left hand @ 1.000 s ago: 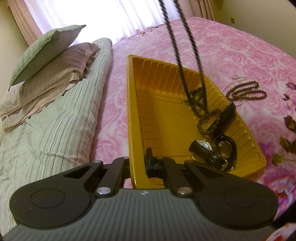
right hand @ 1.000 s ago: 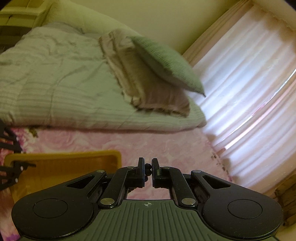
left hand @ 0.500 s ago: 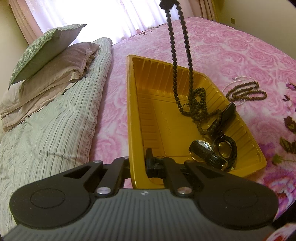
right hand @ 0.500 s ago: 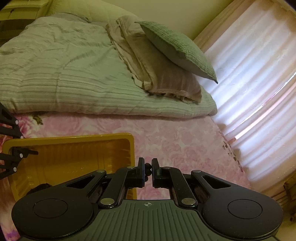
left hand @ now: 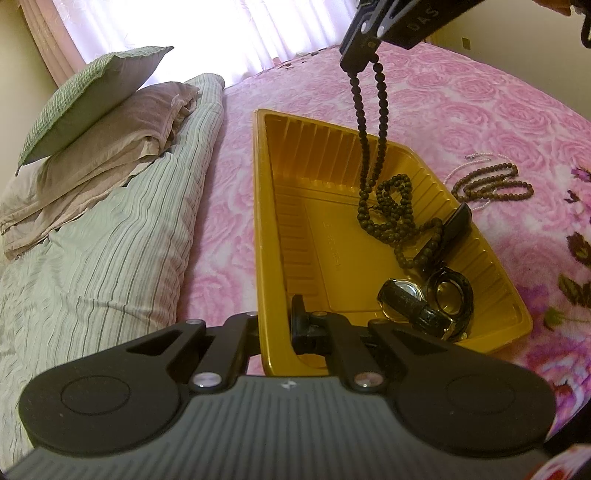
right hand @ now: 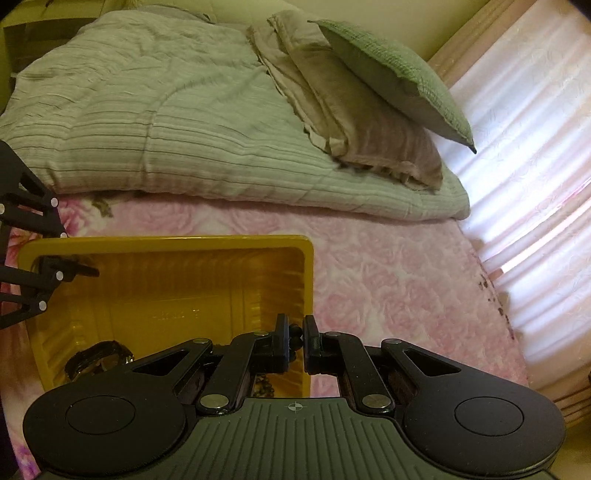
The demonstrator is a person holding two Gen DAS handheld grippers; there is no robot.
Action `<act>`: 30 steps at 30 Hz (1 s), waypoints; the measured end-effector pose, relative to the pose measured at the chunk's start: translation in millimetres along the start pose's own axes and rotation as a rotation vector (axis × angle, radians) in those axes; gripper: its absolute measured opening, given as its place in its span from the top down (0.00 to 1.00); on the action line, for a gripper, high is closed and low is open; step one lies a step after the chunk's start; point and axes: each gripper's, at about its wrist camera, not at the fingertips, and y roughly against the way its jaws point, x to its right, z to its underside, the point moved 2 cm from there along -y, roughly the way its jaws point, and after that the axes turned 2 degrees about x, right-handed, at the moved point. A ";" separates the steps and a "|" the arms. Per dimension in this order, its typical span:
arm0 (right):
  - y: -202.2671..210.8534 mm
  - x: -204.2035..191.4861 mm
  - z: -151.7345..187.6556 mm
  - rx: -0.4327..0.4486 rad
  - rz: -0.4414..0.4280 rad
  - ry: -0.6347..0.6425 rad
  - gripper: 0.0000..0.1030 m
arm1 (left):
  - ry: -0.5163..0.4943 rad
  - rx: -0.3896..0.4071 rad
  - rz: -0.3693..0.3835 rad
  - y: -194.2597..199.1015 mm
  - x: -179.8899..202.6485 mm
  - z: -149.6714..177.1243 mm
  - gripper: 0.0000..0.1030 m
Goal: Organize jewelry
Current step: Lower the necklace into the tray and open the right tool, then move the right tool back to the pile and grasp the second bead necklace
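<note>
Yellow plastic, ribbed along its walls — the tray [left hand: 295, 206] sits on the pink rose-patterned bedspread [left hand: 480, 103], and everything here is placed against it. At the tray's near corner the left gripper [left hand: 275, 317] is clamped on the tray wall, one finger outside the rim and the other inside.

Above the tray's far half the right gripper [left hand: 360, 61] is closed on a dark bead necklace [left hand: 384, 206]. Two strands hang down from its fingers, and the lower part of the necklace lies coiled in a heap on the tray floor by the right wall. In the right wrist view a few beads show pinched between the nearly touching fingertips [right hand: 282, 332], right over the tray's edge [right hand: 306, 280].

Just past the bead heap a flat black piece [left hand: 458, 225] leans against the tray's right wall; what it is I cannot tell. Nearer the front right corner of the tray lies a watch with a black strap [left hand: 410, 302], touching a dark ring-shaped bangle [left hand: 452, 295] beside it.

Outside the tray, on the bedspread off its right wall, lies a second string of brown beads [left hand: 491, 182] with a thin pale strand [left hand: 458, 171] next to it.

Left of the tray is a folded striped quilt [left hand: 110, 240] — on it rests a beige pillow [left hand: 110, 136] with a green cushion [left hand: 92, 99] on top. Beyond the tray's far end hang bright pink curtains [left hand: 221, 33].
</note>
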 end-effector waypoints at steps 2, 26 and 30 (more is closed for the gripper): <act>-2.0 0.9 -1.3 -0.001 -0.006 -0.010 0.93 | 0.000 0.000 0.000 -0.2 0.3 0.1 0.97; 36.2 29.5 17.8 0.101 0.007 -0.208 0.62 | 0.009 0.000 0.002 -0.6 -1.4 0.6 0.97; 51.3 38.4 54.7 0.116 0.046 -0.347 0.60 | 0.007 0.001 0.001 0.1 -1.8 0.0 0.96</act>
